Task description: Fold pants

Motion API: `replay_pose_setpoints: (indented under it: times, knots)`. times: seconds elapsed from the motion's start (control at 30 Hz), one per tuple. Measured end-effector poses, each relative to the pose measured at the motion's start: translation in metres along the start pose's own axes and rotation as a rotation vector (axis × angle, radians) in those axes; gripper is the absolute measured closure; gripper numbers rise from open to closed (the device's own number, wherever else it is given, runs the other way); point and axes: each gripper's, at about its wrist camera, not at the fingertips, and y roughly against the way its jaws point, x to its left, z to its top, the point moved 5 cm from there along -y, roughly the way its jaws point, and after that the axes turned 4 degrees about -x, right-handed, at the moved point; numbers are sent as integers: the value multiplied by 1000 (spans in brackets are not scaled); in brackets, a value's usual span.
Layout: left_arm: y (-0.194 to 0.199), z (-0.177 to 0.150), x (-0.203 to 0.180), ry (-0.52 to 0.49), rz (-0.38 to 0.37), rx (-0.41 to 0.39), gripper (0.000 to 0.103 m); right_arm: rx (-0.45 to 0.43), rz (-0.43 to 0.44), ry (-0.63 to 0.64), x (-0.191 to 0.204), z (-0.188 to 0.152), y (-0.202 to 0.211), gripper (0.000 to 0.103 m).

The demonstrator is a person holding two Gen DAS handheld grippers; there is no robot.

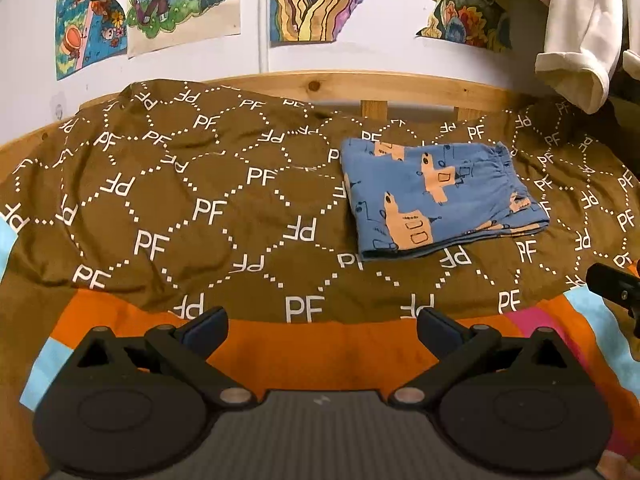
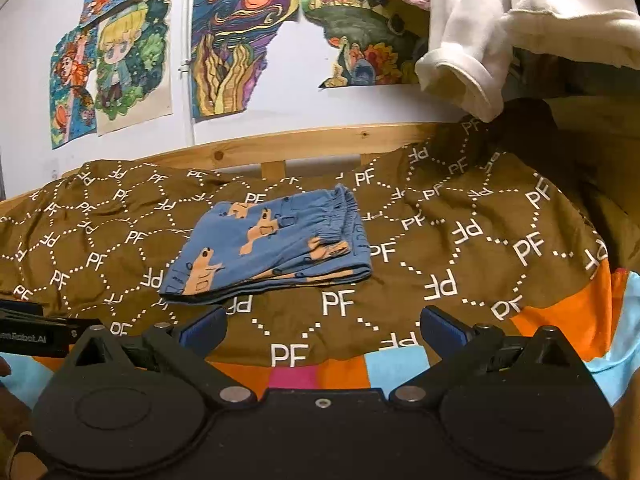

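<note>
The blue pants with orange animal prints lie folded into a compact rectangle on the brown "PF" blanket. They also show in the right wrist view, elastic waistband at the far right. My left gripper is open and empty, held back from the pants near the blanket's front edge. My right gripper is open and empty, also short of the pants. Part of the right gripper shows at the left wrist view's right edge.
A wooden bed rail runs behind the blanket, against a white wall with coloured drawings. White and pink garments hang at the upper right. An orange, blue and pink cover lies under the blanket's front edge.
</note>
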Motion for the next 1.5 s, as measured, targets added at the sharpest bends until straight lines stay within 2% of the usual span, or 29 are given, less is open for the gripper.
replay_pose_setpoints:
  times: [1.5]
  knots:
    - [5,-5,2,-4,-4,17,0,9,1,28,5,-4,-2,1]
